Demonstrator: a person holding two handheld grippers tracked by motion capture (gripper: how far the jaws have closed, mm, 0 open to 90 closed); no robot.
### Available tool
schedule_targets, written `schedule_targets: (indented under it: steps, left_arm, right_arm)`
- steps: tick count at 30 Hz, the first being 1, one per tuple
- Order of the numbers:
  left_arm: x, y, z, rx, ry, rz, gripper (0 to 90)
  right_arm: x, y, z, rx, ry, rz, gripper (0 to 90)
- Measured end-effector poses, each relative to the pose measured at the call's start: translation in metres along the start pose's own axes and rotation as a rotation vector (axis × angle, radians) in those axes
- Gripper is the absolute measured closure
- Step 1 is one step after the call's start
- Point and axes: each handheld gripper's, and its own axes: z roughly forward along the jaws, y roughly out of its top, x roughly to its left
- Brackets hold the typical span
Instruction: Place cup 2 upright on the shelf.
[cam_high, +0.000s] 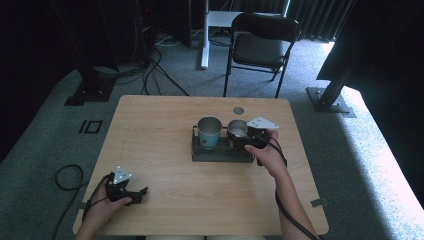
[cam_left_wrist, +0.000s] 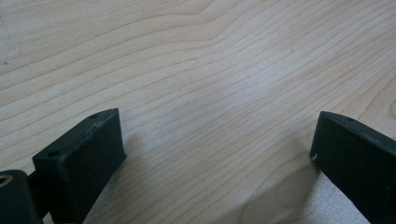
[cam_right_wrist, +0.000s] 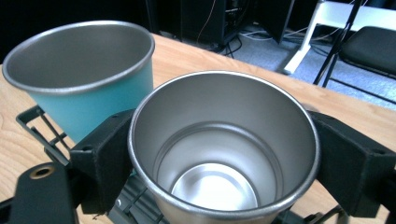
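Gripping the steel cup (cam_right_wrist: 224, 154) upright, mouth up, my right tool (cam_high: 252, 137) holds it in the rack (cam_high: 220, 152) near the worktop's (cam_high: 165, 115) far-right edge, beside the teal cup (cam_high: 209, 132); my left tool (cam_high: 131, 192) rests released at the bare near-left corner.

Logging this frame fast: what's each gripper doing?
Left gripper: open, empty, over the table.
Right gripper: closed on the steel cup.

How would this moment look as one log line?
right gripper: shut on steel cup over rack | teal cup: in rack | left gripper: open, on table
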Motion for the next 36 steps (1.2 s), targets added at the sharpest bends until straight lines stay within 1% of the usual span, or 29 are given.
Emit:
schedule_targets:
  steps: [3, 14, 22, 24, 27, 30, 31, 32, 33, 34, 36]
  left_arm:
    - [0.000, 0.000, 0.000, 0.000, 0.000, 0.000, 3.3]
    - [0.000, 0.000, 0.000, 0.000, 0.000, 0.000, 3.3]
    - [0.000, 0.000, 0.000, 0.000, 0.000, -0.001, 3.3]
    - [0.000, 0.000, 0.000, 0.000, 0.000, -0.001, 3.3]
    - [0.000, 0.000, 0.000, 0.000, 0.000, -0.001, 3.3]
    - [0.000, 0.000, 0.000, 0.000, 0.000, 0.000, 3.3]
    - [0.000, 0.000, 0.000, 0.000, 0.000, 0.000, 3.3]
    - [0.000, 0.000, 0.000, 0.000, 0.000, 0.000, 3.3]
    - [0.000, 0.000, 0.000, 0.000, 0.000, 0.000, 3.3]
    - [0.000, 0.000, 0.000, 0.000, 0.000, 0.000, 3.3]
    - [0.000, 0.000, 0.000, 0.000, 0.000, -0.001, 3.3]
  right_arm:
    - [0.001, -0.005, 0.003, 0.007, 0.002, 0.006, 13.3]
    - [0.001, -0.017, 0.009, 0.031, -0.003, -0.003, 13.3]
    - [0.002, -0.020, 0.010, 0.018, -0.005, -0.006, 13.2]
    - [0.001, -0.020, 0.010, 0.017, 0.002, -0.021, 13.1]
    - [0.001, -0.019, 0.009, 0.026, 0.025, -0.058, 12.6]
    - [0.002, -0.017, 0.006, 0.037, 0.030, -0.061, 11.6]
    - [0.001, -0.016, 0.004, 0.032, 0.033, -0.060, 11.5]
    - [0.001, -0.015, 0.003, 0.031, 0.032, -0.052, 11.5]
    - [-0.001, -0.014, 0.001, 0.030, 0.040, -0.035, 11.5]
    - [-0.002, -0.014, 0.000, 0.033, 0.046, -0.028, 11.5]
    - [-0.004, -0.013, -0.004, 0.032, 0.041, -0.017, 11.5]
